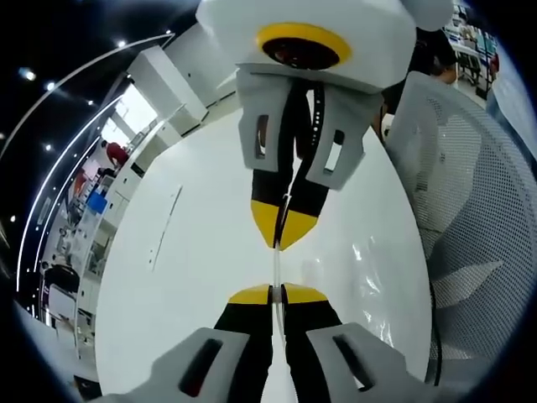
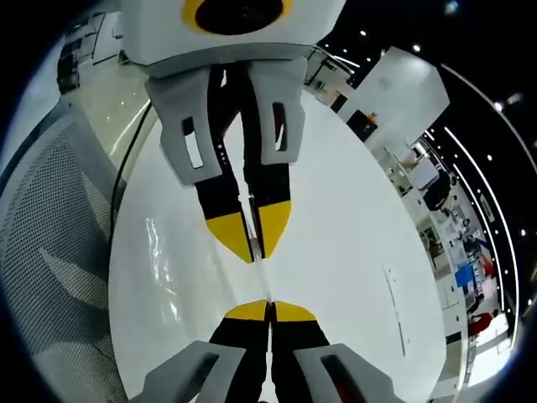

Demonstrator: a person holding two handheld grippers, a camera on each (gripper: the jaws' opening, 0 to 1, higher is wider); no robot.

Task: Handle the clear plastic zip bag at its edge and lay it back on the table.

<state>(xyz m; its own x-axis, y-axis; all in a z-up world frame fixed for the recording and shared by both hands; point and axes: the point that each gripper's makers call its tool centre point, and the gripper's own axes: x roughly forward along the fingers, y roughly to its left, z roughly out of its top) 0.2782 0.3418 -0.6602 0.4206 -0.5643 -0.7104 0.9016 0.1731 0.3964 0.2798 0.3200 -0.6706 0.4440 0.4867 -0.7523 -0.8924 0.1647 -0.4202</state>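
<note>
The clear plastic zip bag [image 1: 369,260] hangs over the white table [image 1: 193,277], its top edge stretched as a thin strip between two grippers that face each other. In the left gripper view my left gripper [image 1: 277,294] rises from the bottom, shut on that edge, while the right gripper [image 1: 283,228] comes down from the top and pinches the same edge. From the right gripper view, my right gripper [image 2: 268,309] is shut on the edge and the left gripper [image 2: 252,233] grips it opposite. The bag's glossy body [image 2: 168,260] sags to one side over the table [image 2: 352,252].
A grey mesh chair [image 1: 470,210] stands close by the table's edge, also visible as the chair [image 2: 50,252]. A thin flat strip [image 1: 165,227] lies on the table, the same strip [image 2: 396,311]. Shelves and desks line the room behind.
</note>
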